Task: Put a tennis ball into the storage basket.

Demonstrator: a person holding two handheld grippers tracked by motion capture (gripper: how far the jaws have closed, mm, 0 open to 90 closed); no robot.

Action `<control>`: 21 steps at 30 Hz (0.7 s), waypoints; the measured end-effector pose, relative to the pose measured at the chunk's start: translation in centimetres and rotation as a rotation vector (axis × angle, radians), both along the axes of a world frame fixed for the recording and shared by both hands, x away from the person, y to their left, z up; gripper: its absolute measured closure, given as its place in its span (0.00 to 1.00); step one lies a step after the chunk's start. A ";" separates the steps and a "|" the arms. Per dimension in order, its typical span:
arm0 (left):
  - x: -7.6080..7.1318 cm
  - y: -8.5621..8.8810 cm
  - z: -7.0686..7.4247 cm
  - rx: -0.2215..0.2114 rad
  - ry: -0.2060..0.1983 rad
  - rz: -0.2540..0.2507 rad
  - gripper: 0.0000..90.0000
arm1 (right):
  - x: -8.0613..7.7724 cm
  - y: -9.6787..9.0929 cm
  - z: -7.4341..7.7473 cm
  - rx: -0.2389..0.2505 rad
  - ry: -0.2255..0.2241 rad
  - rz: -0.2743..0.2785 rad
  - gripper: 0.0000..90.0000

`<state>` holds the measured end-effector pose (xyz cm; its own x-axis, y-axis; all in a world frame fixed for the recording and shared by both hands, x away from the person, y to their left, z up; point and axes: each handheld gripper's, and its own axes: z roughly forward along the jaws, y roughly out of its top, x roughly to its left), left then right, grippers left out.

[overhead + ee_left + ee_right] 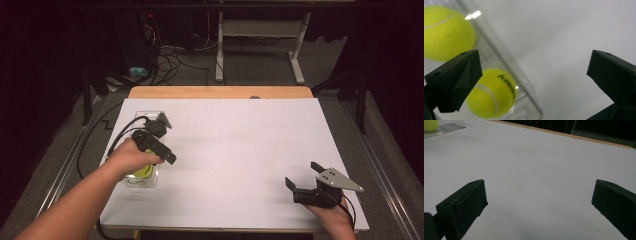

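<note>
Tongs on the left gape, released beside the clear plastic tray of yellow tennis balls
Right tongs idle, spread over bare white surface, likely waiting well apart so the left can work unhindered

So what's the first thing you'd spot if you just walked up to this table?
The bright yellow tennis balls jump out first, lying in a clear container at the left side of the white table. The left gripper hangs right over that container, jaws wide open with nothing between them. The right gripper rests open near the table's front right corner, apart from everything.
</note>
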<state>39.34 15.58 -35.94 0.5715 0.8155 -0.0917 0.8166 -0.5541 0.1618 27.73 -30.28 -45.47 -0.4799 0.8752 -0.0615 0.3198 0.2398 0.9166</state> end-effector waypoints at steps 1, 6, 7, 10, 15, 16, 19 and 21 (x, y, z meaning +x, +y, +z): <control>0.0 -0.6 -0.1 -0.003 0.002 -0.012 0.01 | 0.0 0.0 0.0 0.002 0.002 -0.002 0.00; -0.1 -2.9 -0.5 -0.016 -0.001 -0.052 0.01 | -0.1 0.0 0.0 0.004 0.001 0.000 0.00; -0.1 -3.9 -0.7 -0.024 -0.007 -0.068 0.01 | 0.0 0.0 0.0 0.006 0.000 0.001 0.00; -0.2 -4.8 -1.1 -0.032 -0.008 -0.083 0.01 | 0.0 0.0 0.0 0.003 0.000 0.003 0.00; -0.5 -6.5 -2.2 -0.037 -0.009 -0.117 0.01 | -0.1 0.0 0.0 0.000 0.001 0.003 0.00; -0.6 -6.6 -2.5 -0.043 -0.008 -0.120 0.01 | -0.1 0.0 0.0 0.000 0.001 0.004 0.00; -0.9 -7.0 -3.2 -0.056 -0.025 -0.127 0.01 | -0.1 0.1 0.0 0.001 0.001 0.006 0.00; -1.2 -7.1 -3.9 -0.070 -0.039 -0.131 0.01 | -0.1 0.1 0.0 0.000 0.000 0.008 0.00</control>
